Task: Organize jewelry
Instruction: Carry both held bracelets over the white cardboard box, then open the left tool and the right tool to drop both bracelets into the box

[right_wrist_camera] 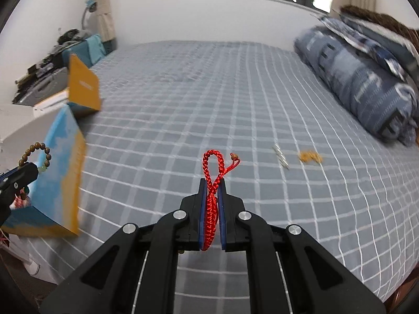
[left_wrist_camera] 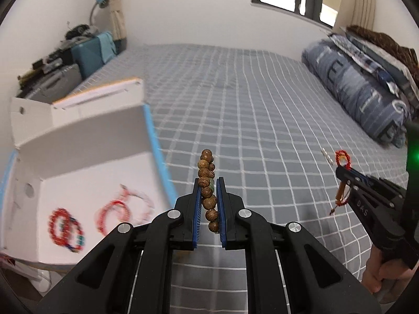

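My left gripper (left_wrist_camera: pixel 209 183) is shut on a brown wooden bead bracelet (left_wrist_camera: pixel 207 172), which sticks up past the fingertips above the bed. An open white box (left_wrist_camera: pixel 86 172) lies to its left, with red bead bracelets (left_wrist_camera: pixel 66 229) and a red and white one (left_wrist_camera: pixel 123 209) inside. My right gripper (right_wrist_camera: pixel 212 183) is shut on a red braided cord bracelet (right_wrist_camera: pixel 213 167) with a small wooden bead on its end. In the left wrist view the right gripper (left_wrist_camera: pixel 340 168) shows at the right with the red cord (left_wrist_camera: pixel 342 158). In the right wrist view the left gripper (right_wrist_camera: pixel 32 168) shows at the left with the bead bracelet (right_wrist_camera: pixel 35 150).
The grey checked bed sheet (right_wrist_camera: pixel 209 91) fills the middle. A small gold piece (right_wrist_camera: pixel 310 156) and a silvery piece (right_wrist_camera: pixel 281 157) lie on it at the right. Folded blue bedding (right_wrist_camera: pixel 366 86) sits far right. The box's blue and orange outer wall (right_wrist_camera: pixel 62 180) stands at the left; a cluttered shelf (left_wrist_camera: pixel 52 65) behind.
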